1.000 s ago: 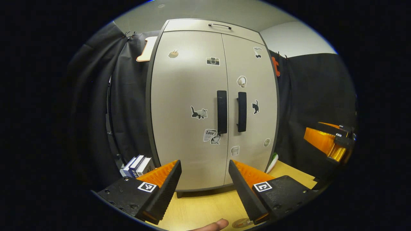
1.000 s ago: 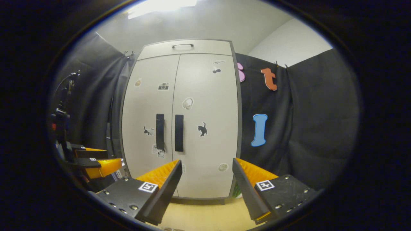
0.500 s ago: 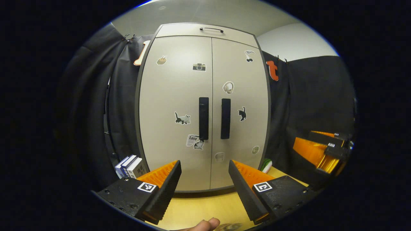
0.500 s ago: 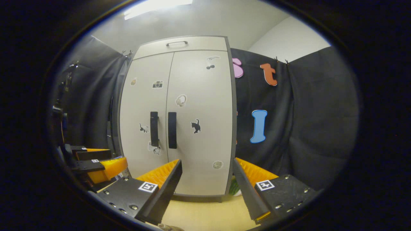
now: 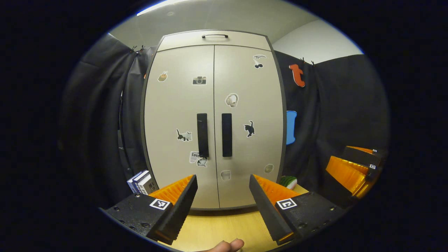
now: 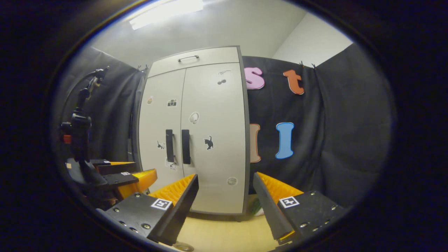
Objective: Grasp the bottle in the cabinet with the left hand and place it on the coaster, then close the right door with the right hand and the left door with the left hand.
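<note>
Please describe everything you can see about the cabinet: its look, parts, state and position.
The cabinet is tall, pale grey-beige with a darker grey frame, looking like painted metal or laminate. It stands upright on the wooden table against the black cloth. Both doors are shut, the left door and the right door meeting at a centre seam, each with a black vertical handle beside it. Small stickers dot both doors. A top panel carries a thin bar handle. Neither gripper touches it; books stand at its left.

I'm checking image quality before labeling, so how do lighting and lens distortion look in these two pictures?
Left gripper view: even, dimmer light; the cabinet bulges barrel-like, its sides bowed, and the stickers stay sharp. Right gripper view: a ceiling light is blown out at the top, the cabinet leans and curves less, and the edges darken.
</note>
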`<state>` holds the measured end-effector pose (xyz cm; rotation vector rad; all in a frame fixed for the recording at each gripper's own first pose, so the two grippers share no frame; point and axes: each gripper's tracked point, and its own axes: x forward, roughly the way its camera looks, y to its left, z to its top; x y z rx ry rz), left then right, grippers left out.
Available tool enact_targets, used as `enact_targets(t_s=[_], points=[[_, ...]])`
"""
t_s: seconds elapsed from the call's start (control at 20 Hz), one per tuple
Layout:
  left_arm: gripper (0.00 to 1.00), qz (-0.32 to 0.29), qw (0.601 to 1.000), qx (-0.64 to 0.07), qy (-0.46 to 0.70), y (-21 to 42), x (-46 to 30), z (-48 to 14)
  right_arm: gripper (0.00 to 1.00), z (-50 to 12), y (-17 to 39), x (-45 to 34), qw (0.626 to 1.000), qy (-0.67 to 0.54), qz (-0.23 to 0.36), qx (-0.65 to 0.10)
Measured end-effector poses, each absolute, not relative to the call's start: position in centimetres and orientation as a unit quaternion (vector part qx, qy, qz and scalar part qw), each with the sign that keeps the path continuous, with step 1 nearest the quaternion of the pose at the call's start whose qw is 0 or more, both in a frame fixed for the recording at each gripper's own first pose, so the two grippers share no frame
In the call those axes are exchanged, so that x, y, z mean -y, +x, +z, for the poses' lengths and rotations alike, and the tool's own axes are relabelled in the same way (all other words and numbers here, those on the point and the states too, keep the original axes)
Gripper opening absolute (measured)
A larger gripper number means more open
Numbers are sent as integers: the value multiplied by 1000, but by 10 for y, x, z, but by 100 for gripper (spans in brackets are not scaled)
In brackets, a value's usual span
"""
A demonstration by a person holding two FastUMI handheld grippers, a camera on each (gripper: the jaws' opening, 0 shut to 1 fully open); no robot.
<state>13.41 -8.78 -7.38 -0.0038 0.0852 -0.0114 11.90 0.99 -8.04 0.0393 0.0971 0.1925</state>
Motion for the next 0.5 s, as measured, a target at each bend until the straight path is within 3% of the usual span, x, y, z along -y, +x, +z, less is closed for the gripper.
enact_targets(t_s=[0.5], points=[[94,28,999,-46,-5,129,104,-69,95,-82,94,15,990,49,117,-54]])
